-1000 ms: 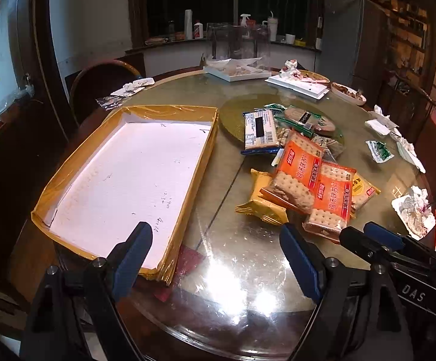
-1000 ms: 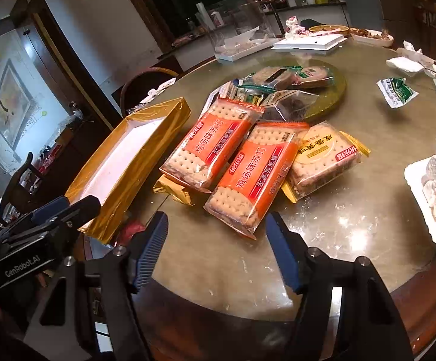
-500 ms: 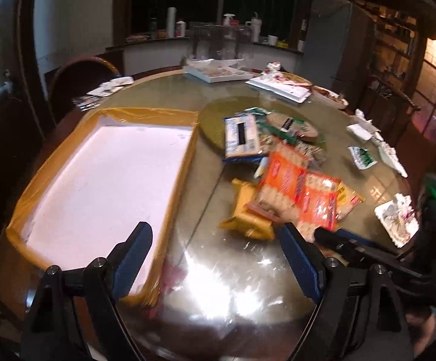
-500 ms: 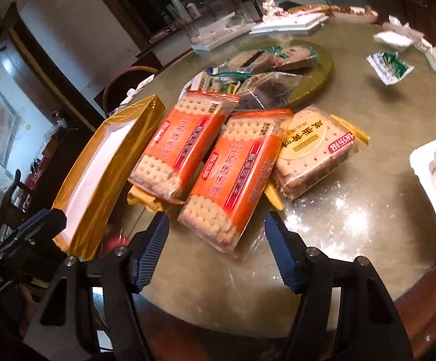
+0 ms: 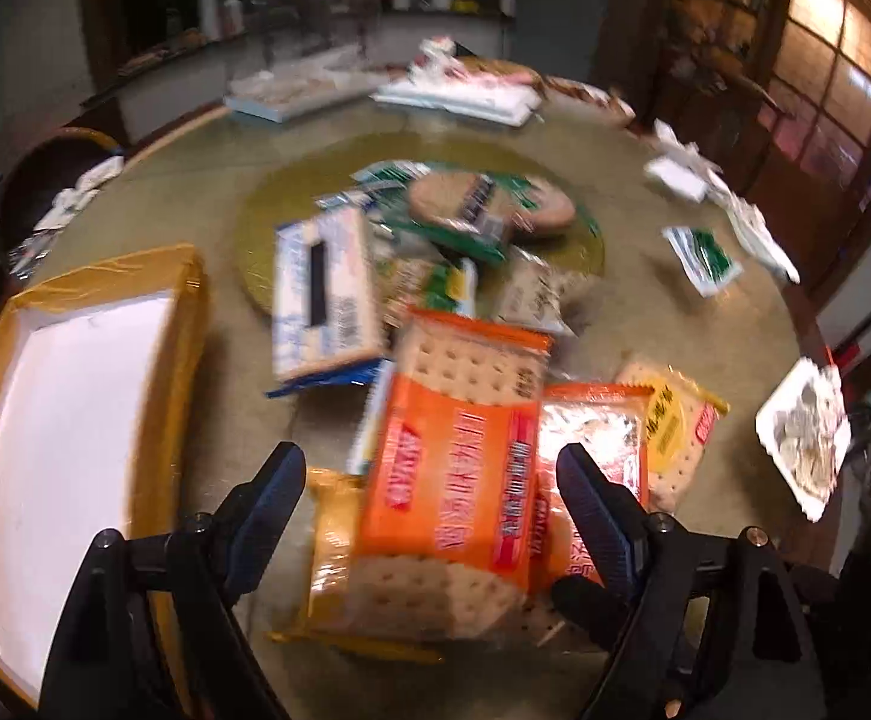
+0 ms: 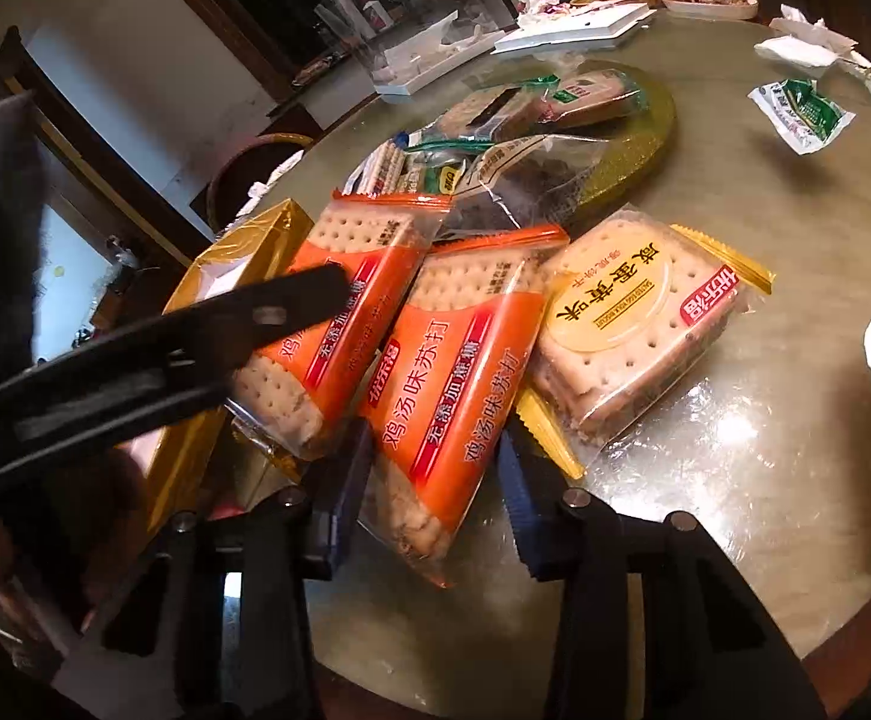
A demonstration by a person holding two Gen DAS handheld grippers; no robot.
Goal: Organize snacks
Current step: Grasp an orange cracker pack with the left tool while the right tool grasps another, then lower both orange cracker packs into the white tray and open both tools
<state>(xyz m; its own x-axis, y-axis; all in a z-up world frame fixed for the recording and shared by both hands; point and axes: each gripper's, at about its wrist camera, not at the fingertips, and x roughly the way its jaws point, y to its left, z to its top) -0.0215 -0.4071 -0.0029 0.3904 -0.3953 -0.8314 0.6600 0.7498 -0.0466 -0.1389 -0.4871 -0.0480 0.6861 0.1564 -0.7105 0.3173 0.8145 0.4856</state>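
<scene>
Two orange cracker packs lie side by side on the round table. My left gripper [image 5: 432, 480] is open, its jaws straddling the left orange pack [image 5: 459, 450], which also shows in the right wrist view [image 6: 339, 312]. My right gripper [image 6: 435, 474] is open, its jaws on either side of the near end of the right orange pack [image 6: 453, 378]; whether they touch it is unclear. A yellow cracker pack [image 6: 633, 324] lies to the right. The gold-rimmed white tray [image 5: 69, 396] sits at the left. The left gripper's finger [image 6: 195, 330] crosses the right wrist view.
More snack packs are piled on a gold round mat [image 5: 585, 240] at the table's middle. A green-white sachet [image 6: 801, 114] and tissues lie at the right. White trays and a clear box stand at the far side. A plate of scraps [image 5: 807, 438] is at the right edge.
Both grippers have moved forward to the orange packs: the left swung right from the tray to over the left pack, the right closed in on the right pack's near end.
</scene>
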